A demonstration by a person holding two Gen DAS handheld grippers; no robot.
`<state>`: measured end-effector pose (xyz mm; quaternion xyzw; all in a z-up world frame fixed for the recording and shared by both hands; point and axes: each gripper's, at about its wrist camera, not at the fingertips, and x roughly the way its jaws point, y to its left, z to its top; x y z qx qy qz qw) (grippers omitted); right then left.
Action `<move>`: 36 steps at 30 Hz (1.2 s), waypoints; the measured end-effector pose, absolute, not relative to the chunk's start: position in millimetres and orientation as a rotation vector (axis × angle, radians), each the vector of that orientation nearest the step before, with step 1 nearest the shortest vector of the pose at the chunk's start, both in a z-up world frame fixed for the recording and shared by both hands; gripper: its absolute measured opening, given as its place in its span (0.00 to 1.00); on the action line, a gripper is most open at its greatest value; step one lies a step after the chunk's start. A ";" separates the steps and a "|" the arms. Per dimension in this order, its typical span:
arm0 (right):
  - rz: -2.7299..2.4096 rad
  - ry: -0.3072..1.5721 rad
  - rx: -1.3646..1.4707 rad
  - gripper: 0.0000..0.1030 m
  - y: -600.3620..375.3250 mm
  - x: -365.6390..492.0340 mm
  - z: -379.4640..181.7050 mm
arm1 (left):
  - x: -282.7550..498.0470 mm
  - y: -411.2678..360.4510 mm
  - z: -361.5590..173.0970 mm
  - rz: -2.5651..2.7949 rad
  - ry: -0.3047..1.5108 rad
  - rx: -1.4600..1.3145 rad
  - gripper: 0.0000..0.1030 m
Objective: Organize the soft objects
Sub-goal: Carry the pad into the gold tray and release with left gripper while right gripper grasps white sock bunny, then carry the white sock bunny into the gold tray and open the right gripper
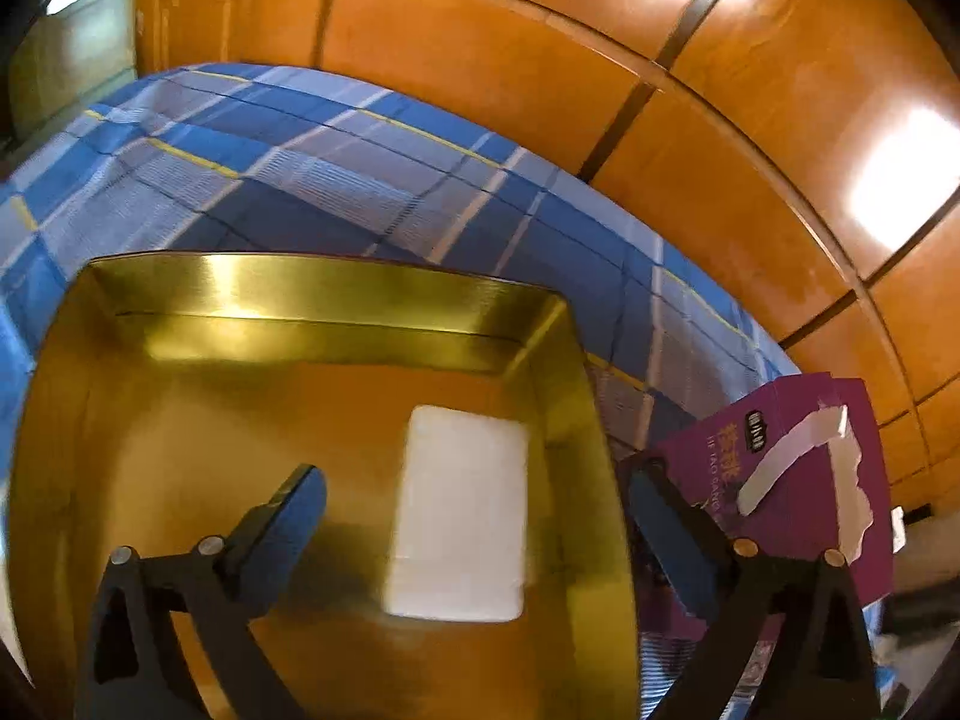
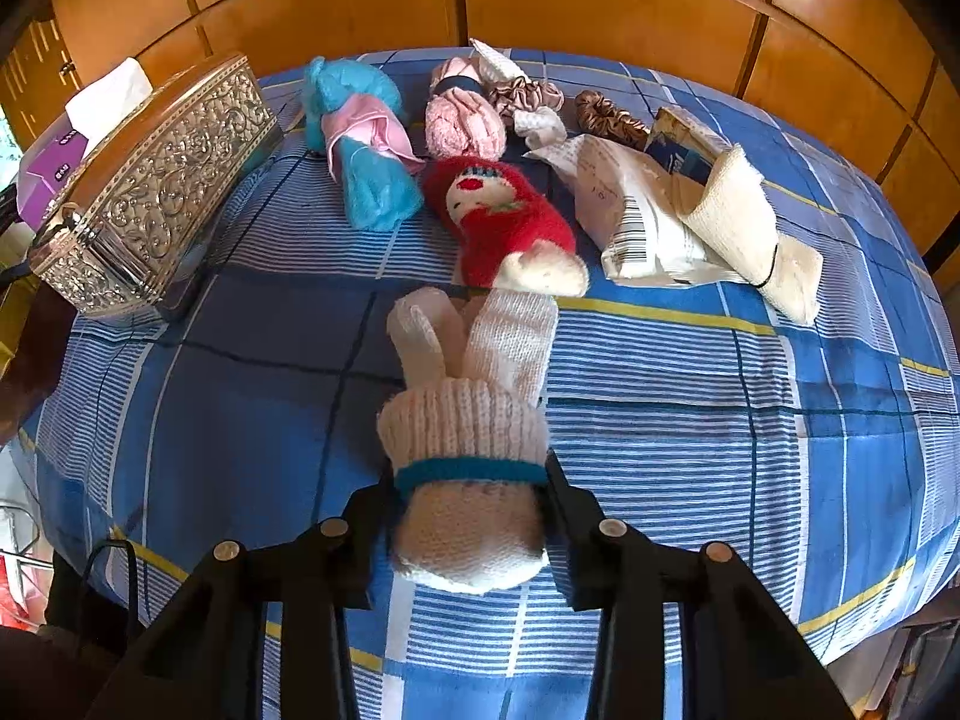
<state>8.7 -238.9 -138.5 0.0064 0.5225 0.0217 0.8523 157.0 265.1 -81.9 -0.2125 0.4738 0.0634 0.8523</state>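
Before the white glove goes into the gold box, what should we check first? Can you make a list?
1. Right gripper squeezes the white knit glove: ok.
2. Left gripper open and holding nothing: ok.
3. Gold box open on top: ok.
4. Room inside the box: ok, only a white flat pad lies on its floor.
5. Glove free of the red doll: cannot tell, its fingertips look close.
6. Clear path from glove to box: cannot tell.

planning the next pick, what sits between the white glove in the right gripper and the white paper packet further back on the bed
In the right wrist view, the red doll lies between the white glove and the paper packet, its pale end almost touching the glove's fingers.
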 end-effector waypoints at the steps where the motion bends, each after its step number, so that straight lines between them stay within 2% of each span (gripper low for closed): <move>1: 0.045 1.097 0.019 0.36 -239.6 8.1 -136.2 | 152.1 265.1 -78.8 0.145 0.986 -0.440 0.99; 16: 0.143 0.952 0.072 0.36 -232.6 15.1 -56.8 | 71.9 224.2 -47.3 0.178 0.857 -0.206 1.00; 29: 0.216 0.877 0.153 0.36 -190.1 120.8 0.4 | 34.6 215.1 -38.3 0.207 0.796 -0.138 1.00; 36: 0.319 0.867 0.138 0.36 -117.9 178.7 23.4 | 20.9 227.9 -36.4 0.225 0.778 -0.154 1.00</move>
